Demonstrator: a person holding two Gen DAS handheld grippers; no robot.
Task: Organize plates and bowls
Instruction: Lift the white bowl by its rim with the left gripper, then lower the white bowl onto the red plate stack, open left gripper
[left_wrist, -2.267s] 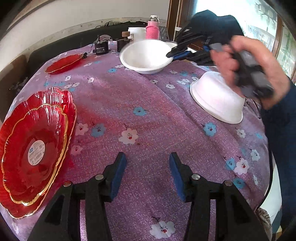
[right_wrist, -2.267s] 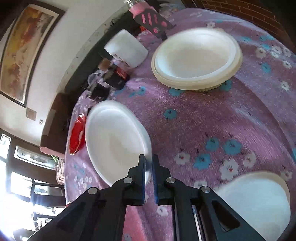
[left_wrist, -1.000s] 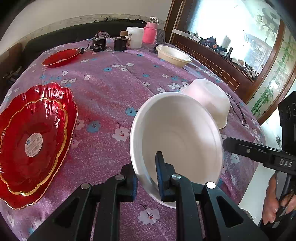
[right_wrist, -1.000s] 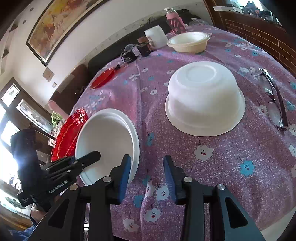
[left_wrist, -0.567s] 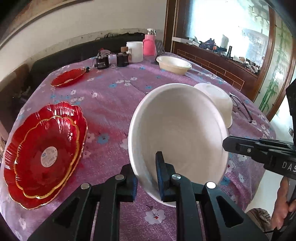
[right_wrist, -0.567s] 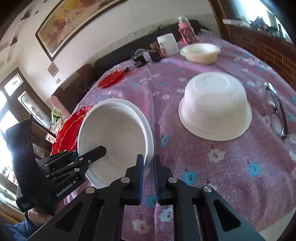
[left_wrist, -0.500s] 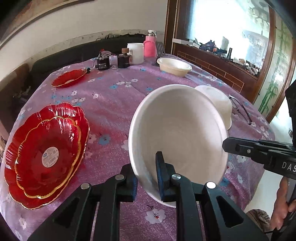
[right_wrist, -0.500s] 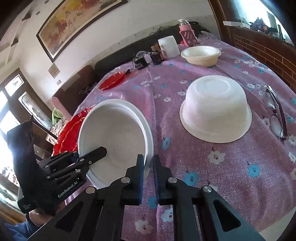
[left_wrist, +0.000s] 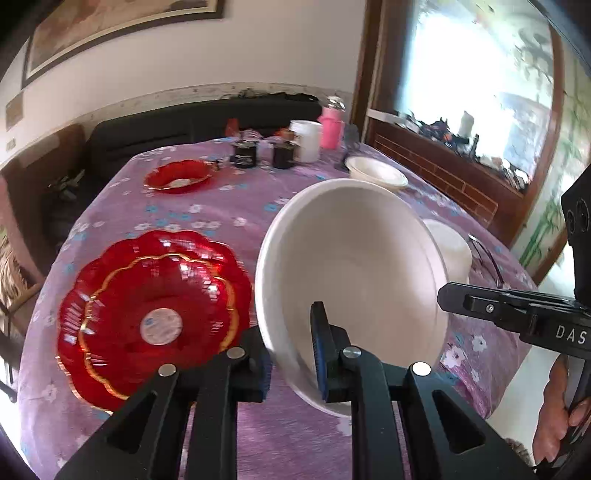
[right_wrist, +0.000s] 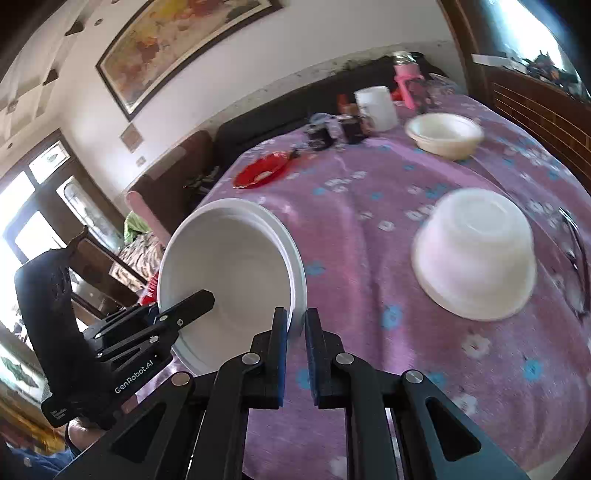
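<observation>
2 grippers, left gripper (left_wrist: 291, 347) and right gripper (right_wrist: 295, 332), both clamped on white bowl (left_wrist: 351, 273) rim

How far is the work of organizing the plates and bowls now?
Done: two red plates are stacked. In hand: the left gripper and right gripper both clamp the rim of a tilted white bowl. Left: the upside-down bowl, the cream bowl and the small red plate.

Framed painting (right_wrist: 177, 48), dark sofa (left_wrist: 199, 118), perhaps bright window (left_wrist: 480, 85).
</observation>
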